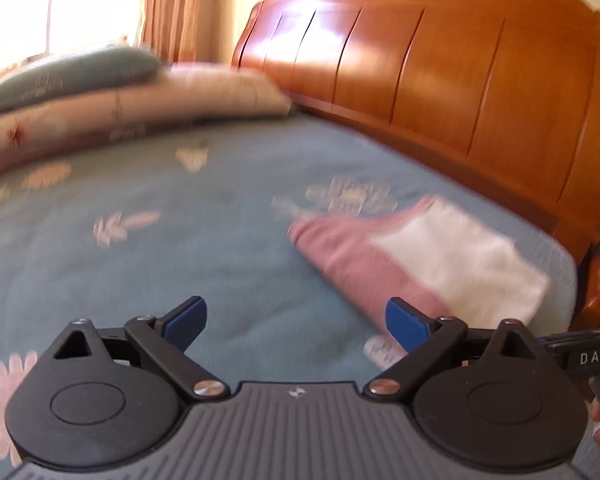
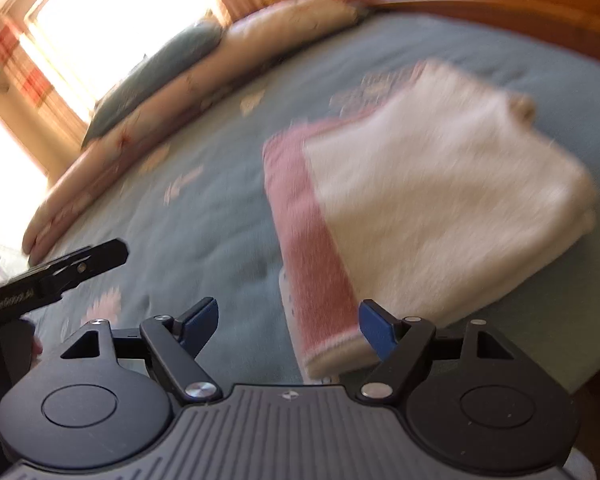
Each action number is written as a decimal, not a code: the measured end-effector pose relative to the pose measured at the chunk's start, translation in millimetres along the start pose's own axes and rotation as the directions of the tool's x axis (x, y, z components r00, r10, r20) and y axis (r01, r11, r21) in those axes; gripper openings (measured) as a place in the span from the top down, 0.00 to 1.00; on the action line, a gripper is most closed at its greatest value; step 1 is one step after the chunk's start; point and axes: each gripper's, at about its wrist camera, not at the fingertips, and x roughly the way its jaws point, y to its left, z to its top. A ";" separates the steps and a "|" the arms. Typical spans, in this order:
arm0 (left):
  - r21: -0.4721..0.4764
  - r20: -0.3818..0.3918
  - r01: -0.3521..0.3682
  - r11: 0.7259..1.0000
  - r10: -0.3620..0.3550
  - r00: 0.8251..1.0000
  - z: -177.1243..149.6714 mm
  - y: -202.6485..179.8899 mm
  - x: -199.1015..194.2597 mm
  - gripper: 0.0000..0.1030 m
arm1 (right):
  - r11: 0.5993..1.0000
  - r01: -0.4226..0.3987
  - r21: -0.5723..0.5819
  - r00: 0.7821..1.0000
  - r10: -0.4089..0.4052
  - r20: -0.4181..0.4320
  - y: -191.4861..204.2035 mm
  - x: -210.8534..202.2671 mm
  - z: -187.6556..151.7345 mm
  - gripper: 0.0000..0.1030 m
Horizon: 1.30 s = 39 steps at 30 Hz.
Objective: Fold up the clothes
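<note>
Tools (image 2: 288, 330) apart — folded pink-and-white garment (image 2: 420, 200)

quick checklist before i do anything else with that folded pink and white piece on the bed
1. Left gripper empty, jaws wide: ok.
2. Right gripper empty, jaws wide, nothing pinched: ok.
3. Folded pink and white piece lying flat on the blue bedspread, no gripper holding it: ok.
4. Fold edges lined up neatly: cannot tell, both views are motion-blurred.
5. Piece well clear of the mattress edge: not ok, it sits close to the corner near the wooden headboard.
6. More clothes waiting to be folded: cannot tell, none in view.
</note>
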 end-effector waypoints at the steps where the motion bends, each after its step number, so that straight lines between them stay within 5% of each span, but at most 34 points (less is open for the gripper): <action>1: 0.014 0.029 0.014 1.000 -0.015 0.999 0.3 -2.6 -5.1 0.01 | 1.000 0.026 -0.010 0.999 -0.025 0.031 4.7 -7.4 0.5 0.14; 3: 0.052 0.087 0.027 0.998 -0.032 0.996 -4.8 -9.3 -13.4 0.01 | 0.995 0.096 -0.041 0.992 -0.092 0.087 14.4 -19.3 -1.1 0.00; 10: 0.066 0.059 0.028 0.997 -0.032 0.998 -19.7 -28.0 -32.0 0.01 | 0.965 0.248 -0.087 0.964 -0.237 0.117 39.2 -37.1 -22.1 0.00; 16: -0.076 0.028 0.043 0.996 -0.041 0.999 -27.6 -16.6 -62.7 0.01 | 0.950 0.300 -0.088 0.952 -0.291 0.096 53.2 -41.1 -48.2 0.00; 22: -0.083 -0.015 0.057 0.995 -0.058 0.998 -40.1 -16.6 -91.3 0.01 | 0.958 0.281 -0.049 0.959 -0.283 -0.026 60.4 -38.5 -75.1 0.00; 39: -0.025 -0.157 0.016 1.000 -0.020 0.987 -68.6 -36.9 -126.9 0.01 | 0.952 0.281 -0.121 0.960 -0.278 0.044 98.8 -76.4 -108.3 0.00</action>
